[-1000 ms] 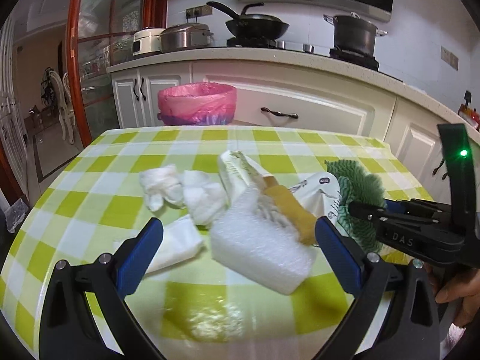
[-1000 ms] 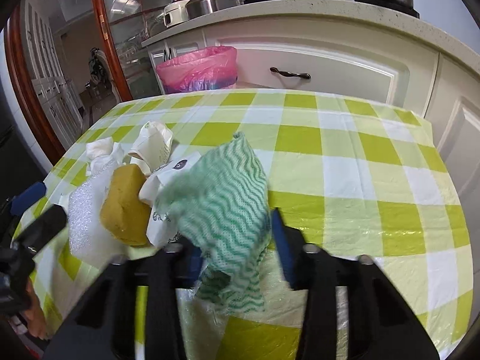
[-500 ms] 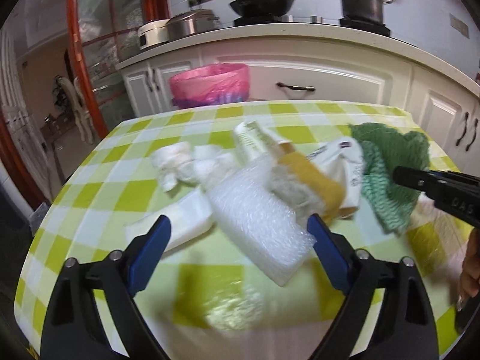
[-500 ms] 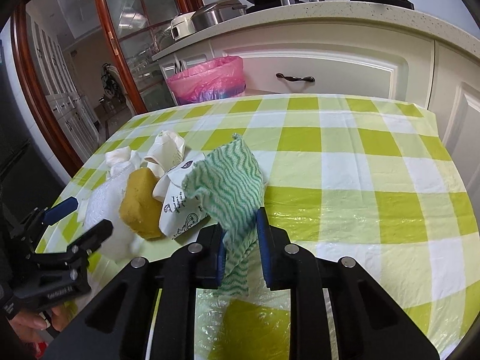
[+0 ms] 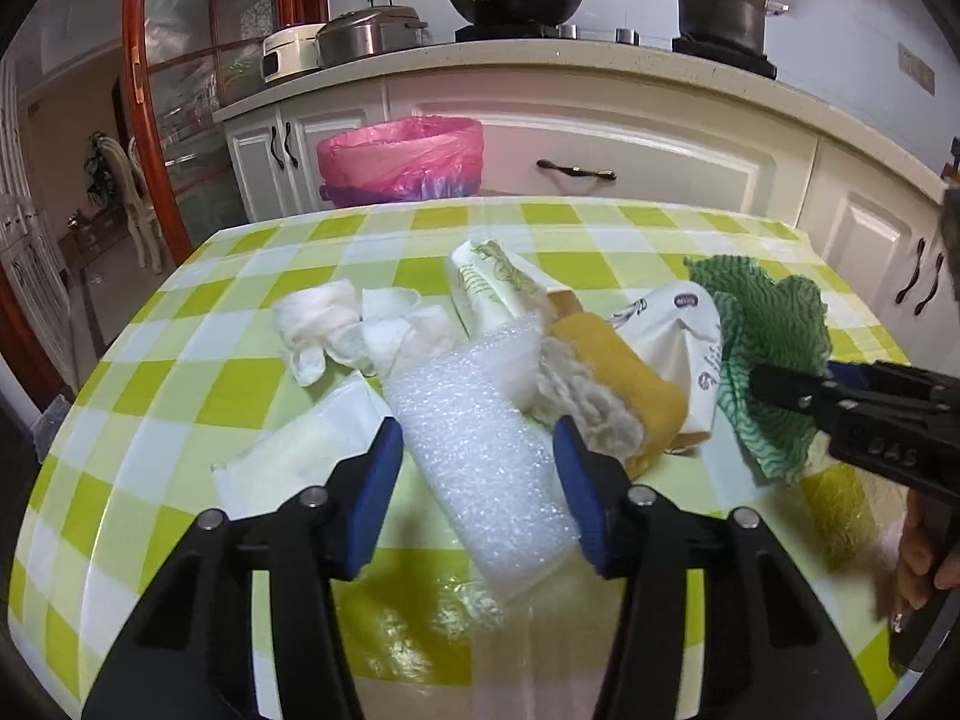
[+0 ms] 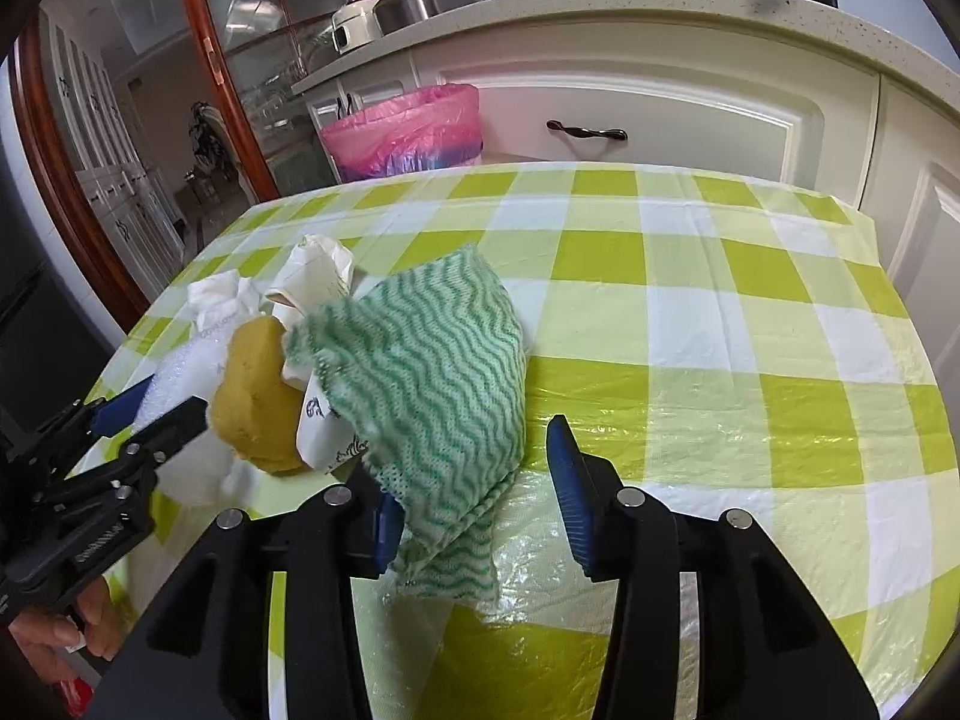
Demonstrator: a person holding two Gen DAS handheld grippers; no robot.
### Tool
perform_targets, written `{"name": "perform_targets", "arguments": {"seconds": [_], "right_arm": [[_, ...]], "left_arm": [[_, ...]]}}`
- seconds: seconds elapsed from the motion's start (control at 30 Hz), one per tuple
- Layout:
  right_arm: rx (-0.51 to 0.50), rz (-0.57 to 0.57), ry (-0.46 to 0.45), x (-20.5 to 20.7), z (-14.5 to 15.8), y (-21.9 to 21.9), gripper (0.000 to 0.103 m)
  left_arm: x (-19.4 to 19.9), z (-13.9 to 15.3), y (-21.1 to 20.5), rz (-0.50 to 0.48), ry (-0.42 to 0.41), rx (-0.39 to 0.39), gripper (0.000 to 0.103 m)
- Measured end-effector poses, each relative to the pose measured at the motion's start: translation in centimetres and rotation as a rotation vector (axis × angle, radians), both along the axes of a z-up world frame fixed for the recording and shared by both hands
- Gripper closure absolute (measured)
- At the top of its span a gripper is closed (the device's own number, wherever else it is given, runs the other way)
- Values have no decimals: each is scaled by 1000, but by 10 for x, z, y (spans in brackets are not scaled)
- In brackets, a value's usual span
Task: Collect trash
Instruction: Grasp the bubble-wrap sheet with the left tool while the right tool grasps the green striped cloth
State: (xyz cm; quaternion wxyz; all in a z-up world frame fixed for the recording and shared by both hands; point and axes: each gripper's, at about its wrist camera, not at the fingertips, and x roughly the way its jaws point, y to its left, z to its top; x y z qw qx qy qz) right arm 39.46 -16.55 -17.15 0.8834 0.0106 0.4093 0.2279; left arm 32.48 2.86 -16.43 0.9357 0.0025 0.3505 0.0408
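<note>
Trash lies in a heap on the green-checked table [image 5: 180,372]: a white bubble-wrap roll [image 5: 480,456], a yellow sponge [image 5: 624,384], crumpled white tissues [image 5: 360,330], printed paper wrappers [image 5: 684,336] and a green wavy cloth [image 5: 768,348]. My left gripper [image 5: 480,480] is open with its pads either side of the bubble wrap. My right gripper [image 6: 474,492] is open with the green cloth [image 6: 432,372] lying between its pads. A pink-lined bin [image 5: 402,159] stands beyond the table's far edge.
White kitchen cabinets [image 5: 630,150] and a counter with pots run behind the table. A flat white packet [image 5: 288,456] lies at the heap's left. The right gripper's body [image 5: 870,420] sits at the right of the left wrist view. A red-framed glass door [image 6: 240,90] stands left.
My right gripper was shut on the green cloth half a second ago and has opened; the cloth now rests on the table. My left gripper has narrowed around the bubble wrap.
</note>
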Motion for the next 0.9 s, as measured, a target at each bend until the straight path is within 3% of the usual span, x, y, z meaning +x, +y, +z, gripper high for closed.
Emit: {"name": "perform_targets", "arguments": {"seconds": [0.1, 0.17, 0.27, 0.63, 0.9], "right_arm": [[-13, -4, 30, 4, -5, 3, 64], [2, -6, 21, 3, -4, 1, 80], [19, -22, -26, -4, 3, -4, 95], [70, -34, -195, -46, 40, -14, 99], [95, -27, -252, -68, 65, -13, 99]], "left_arm": [[-2, 0, 5, -1, -2, -28, 62], [-7, 0, 7, -3, -12, -33, 63], [-11, 2, 7, -9, -31, -36, 64], [-36, 28, 8, 6, -149, -27, 65], [-55, 49, 13, 12, -216, -45, 65]]}}
